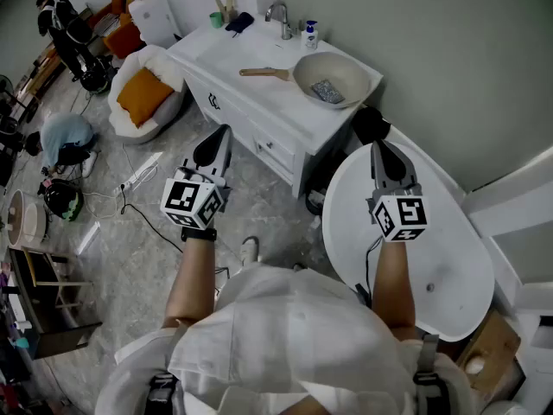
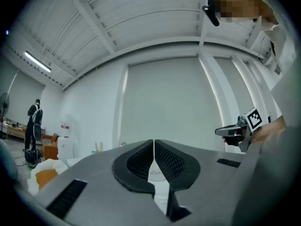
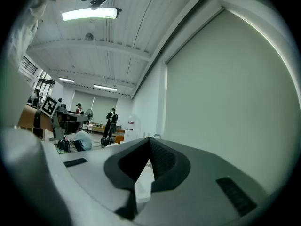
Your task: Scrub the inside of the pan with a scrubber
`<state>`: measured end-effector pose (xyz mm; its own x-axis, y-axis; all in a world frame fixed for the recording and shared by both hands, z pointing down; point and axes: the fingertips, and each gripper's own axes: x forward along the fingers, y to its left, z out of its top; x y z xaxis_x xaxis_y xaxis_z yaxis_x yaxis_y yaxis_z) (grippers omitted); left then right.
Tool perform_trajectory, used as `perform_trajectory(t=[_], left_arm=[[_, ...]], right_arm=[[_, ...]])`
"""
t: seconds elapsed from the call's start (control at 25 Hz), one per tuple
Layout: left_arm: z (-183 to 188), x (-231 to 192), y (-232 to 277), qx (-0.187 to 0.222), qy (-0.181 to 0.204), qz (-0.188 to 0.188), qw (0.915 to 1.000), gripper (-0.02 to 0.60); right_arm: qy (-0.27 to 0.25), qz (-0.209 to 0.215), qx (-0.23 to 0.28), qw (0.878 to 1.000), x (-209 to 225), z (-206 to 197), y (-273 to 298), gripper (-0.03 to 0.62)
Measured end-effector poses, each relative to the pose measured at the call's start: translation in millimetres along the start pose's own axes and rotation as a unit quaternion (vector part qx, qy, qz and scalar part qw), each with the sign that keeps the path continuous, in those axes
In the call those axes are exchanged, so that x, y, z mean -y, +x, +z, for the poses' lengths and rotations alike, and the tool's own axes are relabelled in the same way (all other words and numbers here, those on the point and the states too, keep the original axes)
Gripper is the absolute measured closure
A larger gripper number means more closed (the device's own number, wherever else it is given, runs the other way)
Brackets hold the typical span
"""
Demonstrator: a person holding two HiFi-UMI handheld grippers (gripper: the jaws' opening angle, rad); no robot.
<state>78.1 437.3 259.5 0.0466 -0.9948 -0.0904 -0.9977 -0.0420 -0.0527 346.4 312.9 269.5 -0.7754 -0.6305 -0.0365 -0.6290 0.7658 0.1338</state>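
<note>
A beige pan (image 1: pixel 346 72) with a wooden handle (image 1: pixel 263 73) lies on the white cabinet top (image 1: pixel 259 93) ahead of me. A grey scrubber (image 1: pixel 327 91) rests inside it. My left gripper (image 1: pixel 222 131) hangs over the floor in front of the cabinet, shut and empty; in its own view the jaws (image 2: pixel 154 142) meet with nothing between them. My right gripper (image 1: pixel 378 145) is above the near edge of a round white table, to the right of the cabinet, also shut and empty (image 3: pixel 149 140). Both are well short of the pan. The left gripper view shows the right gripper (image 2: pixel 235 132) off to its right.
A faucet (image 1: pixel 281 15), a soap bottle (image 1: pixel 310 33) and a cup of utensils (image 1: pixel 220 11) stand at the cabinet's back. The round white table (image 1: pixel 432 258) is at my right. A white seat with an orange cushion (image 1: pixel 143 93), cables and a crouching person (image 1: pixel 65 137) are at left.
</note>
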Motion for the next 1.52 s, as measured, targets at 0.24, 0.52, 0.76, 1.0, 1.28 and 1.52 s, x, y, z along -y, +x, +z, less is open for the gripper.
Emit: perform_trajectory(t=[0.24, 0.52, 0.76, 1.0, 1.28, 1.52], left_arm=[[1.0, 4.6, 4.9, -0.004, 0.004, -0.001, 1.0, 0.56], [-4.1, 8.6, 16.3, -0.008, 0.002, -0.009, 0.9999, 0.56], [-7.1, 11.9, 22.8, -0.009, -0.001, -0.01, 0.9999, 0.56], [-6.3, 13.6, 26.7, -0.008, -0.003, -0.01, 0.9999, 0.56], [-6.4, 19.9, 27.2, -0.007, -0.004, -0.011, 0.9999, 0.56], [-6.3, 23.8, 24.1, -0.008, -0.006, -0.005, 0.9999, 0.56]], right_arm=[[0.004, 0.001, -0.004, 1.0, 5.8, -1.5, 0.9, 0.586], [0.029, 0.013, 0.002, 1.0, 12.9, -5.3, 3.2, 0.586], [0.027, 0.002, -0.007, 1.0, 21.2, -12.2, 4.7, 0.586], [0.027, 0.001, -0.01, 1.0, 26.0, -14.0, 5.3, 0.586], [0.03, -0.004, -0.01, 1.0, 31.3, -16.3, -0.1, 0.586], [0.033, 0.002, -0.014, 0.999, 31.7, -18.9, -3.2, 0.586]])
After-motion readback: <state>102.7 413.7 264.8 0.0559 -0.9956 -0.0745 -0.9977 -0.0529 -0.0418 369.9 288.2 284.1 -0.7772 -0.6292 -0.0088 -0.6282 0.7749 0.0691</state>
